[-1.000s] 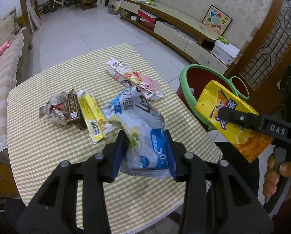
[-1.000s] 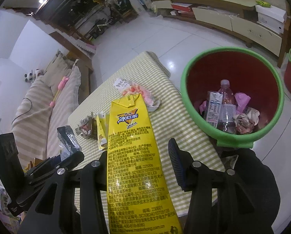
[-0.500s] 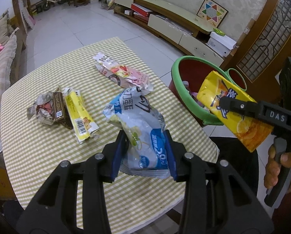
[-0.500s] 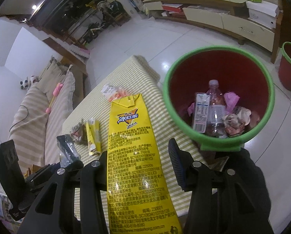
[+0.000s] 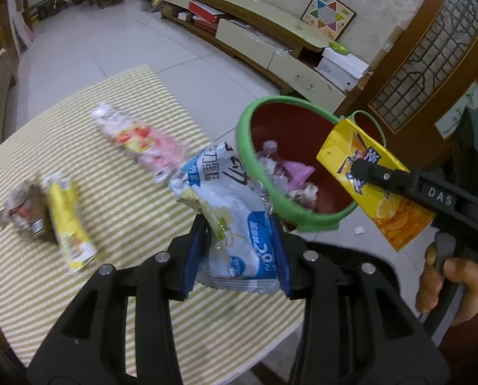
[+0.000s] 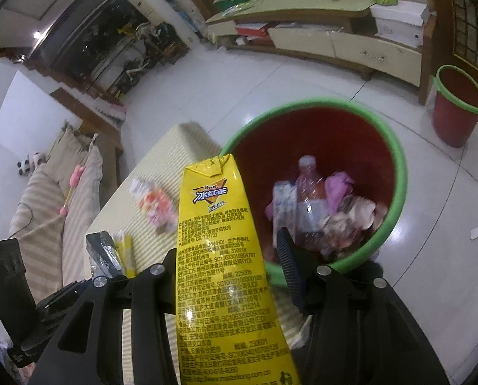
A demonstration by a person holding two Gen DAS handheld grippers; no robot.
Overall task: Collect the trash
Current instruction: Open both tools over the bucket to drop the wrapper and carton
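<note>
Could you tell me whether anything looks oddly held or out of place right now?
The yellow tea carton sits against the right gripper's left finger only; a gap separates it from the right finger, so the hold looks loose.

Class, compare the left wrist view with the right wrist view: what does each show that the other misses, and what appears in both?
Only the left wrist view shows the blue-white bag gripped by the left gripper, and the person's hand. Only the right wrist view shows the whole second bin and the sofa. Both show the yellow carton in the right gripper, the green-rimmed bin, and the pink wrapper on the table.
</note>
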